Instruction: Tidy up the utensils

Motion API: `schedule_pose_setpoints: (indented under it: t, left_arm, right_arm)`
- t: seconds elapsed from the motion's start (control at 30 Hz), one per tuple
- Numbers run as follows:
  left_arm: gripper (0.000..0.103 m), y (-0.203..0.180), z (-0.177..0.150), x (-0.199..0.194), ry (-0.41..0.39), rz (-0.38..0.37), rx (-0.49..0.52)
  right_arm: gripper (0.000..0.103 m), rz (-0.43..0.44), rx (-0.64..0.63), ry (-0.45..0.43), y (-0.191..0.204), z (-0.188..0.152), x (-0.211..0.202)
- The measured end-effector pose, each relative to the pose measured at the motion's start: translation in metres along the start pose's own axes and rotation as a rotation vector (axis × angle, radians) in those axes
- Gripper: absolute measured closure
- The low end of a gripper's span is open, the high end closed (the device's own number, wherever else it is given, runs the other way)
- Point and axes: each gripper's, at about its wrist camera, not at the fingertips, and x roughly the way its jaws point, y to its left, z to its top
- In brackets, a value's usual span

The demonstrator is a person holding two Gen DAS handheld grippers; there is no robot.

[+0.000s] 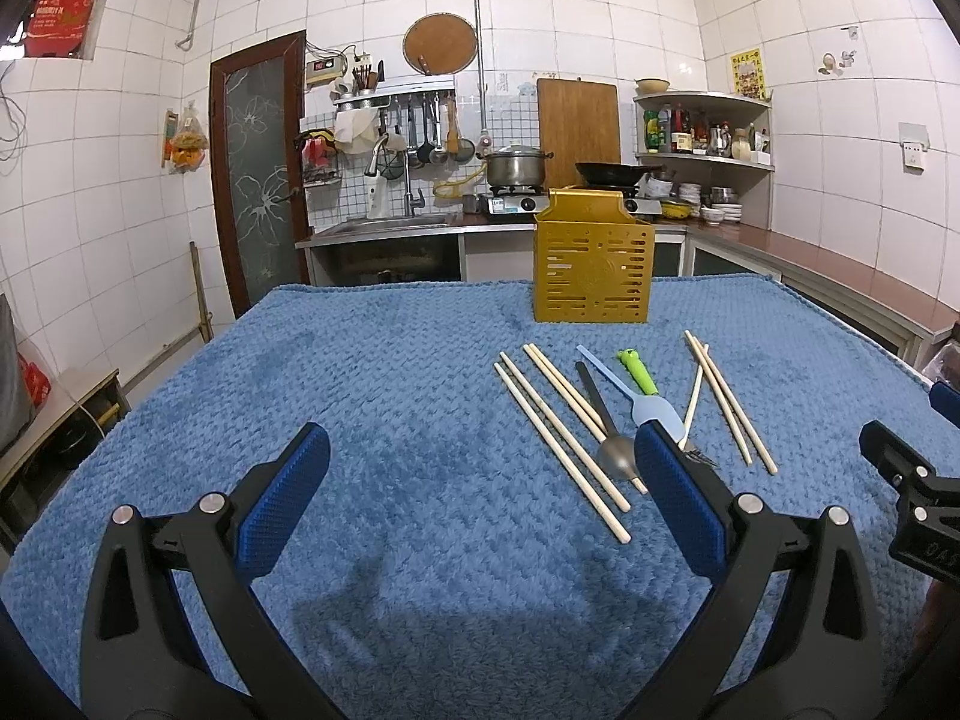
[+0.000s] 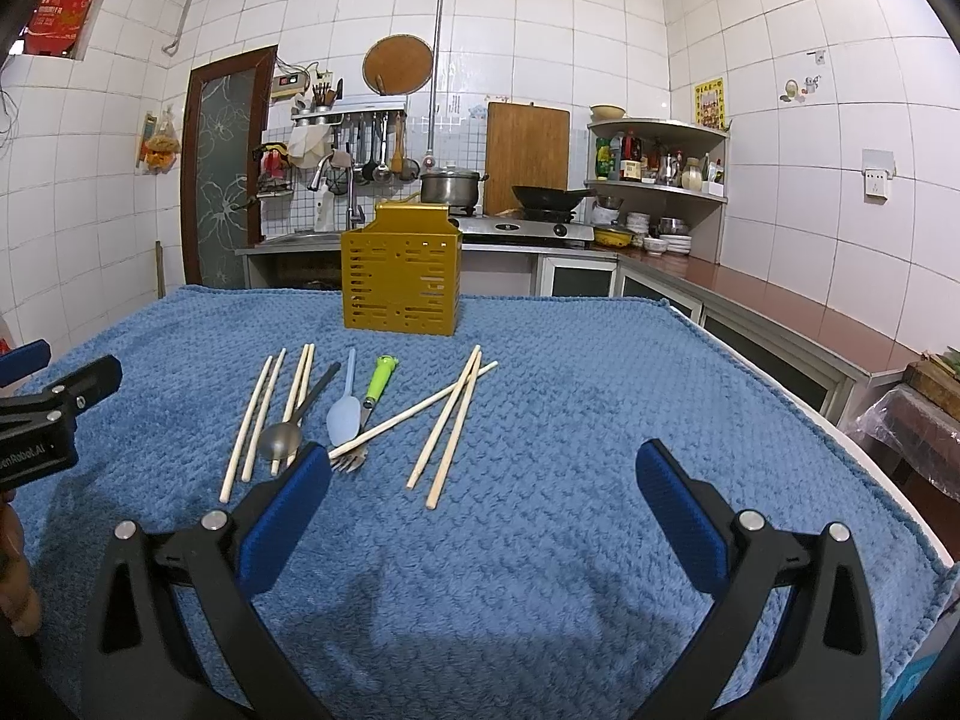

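A yellow slotted utensil holder (image 1: pixel 593 264) (image 2: pixel 401 282) stands at the far side of the blue towel. In front of it lie several wooden chopsticks (image 1: pixel 558 444) (image 2: pixel 447 426), a metal spoon (image 1: pixel 618 456) (image 2: pixel 281 439), a light blue plastic spoon (image 1: pixel 657 414) (image 2: pixel 344 417) and a green-handled fork (image 1: pixel 639 371) (image 2: pixel 379 381). My left gripper (image 1: pixel 480 450) is open and empty, above the towel to the left of the utensils. My right gripper (image 2: pixel 483 468) is open and empty, to their right. The right gripper also shows at the left wrist view's right edge (image 1: pixel 912 474).
A blue towel (image 1: pixel 390 396) (image 2: pixel 600 420) covers the table. Behind it are a counter with a sink (image 1: pixel 390 225), a gas stove with a pot (image 1: pixel 515 168) and a wok (image 2: pixel 549 197), and corner shelves (image 2: pixel 660 168). The table edge runs along the right (image 2: pixel 870 468).
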Motion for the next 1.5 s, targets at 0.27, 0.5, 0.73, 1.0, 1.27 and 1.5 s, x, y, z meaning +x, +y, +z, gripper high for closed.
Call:
schedule_pose_setpoints:
  t: [0.27, 0.5, 0.73, 1.0, 1.27, 1.5]
  left_arm:
    - [0.005, 0.003, 0.0, 0.005, 0.025, -0.006, -0.011]
    - [0.005, 0.003, 0.008, 0.005, 0.042, -0.005, -0.008]
    - [0.005, 0.012, 0.038, 0.025, 0.115, -0.041, -0.017]
    - [0.005, 0.021, 0.06, 0.115, 0.309, -0.095, -0.07]
    - [0.005, 0.019, 0.061, 0.19, 0.387, -0.037, -0.084]
    - [0.016, 0.028, 0.058, 0.22, 0.43, -0.018, -0.099]
  right_arm:
    - [0.004, 0.007, -0.001, -0.005, 0.002, 0.002, 0.002]
    - [0.004, 0.04, -0.011, 0.016, 0.005, 0.004, 0.004]
    - [0.004, 0.101, -0.058, 0.079, 0.011, 0.04, 0.047]
    - [0.004, 0.059, -0.055, 0.161, 0.001, 0.071, 0.124]
    - [0.004, 0.045, -0.014, 0.307, -0.021, 0.069, 0.21]
    - [0.005, 0.021, 0.003, 0.368, -0.027, 0.065, 0.249]
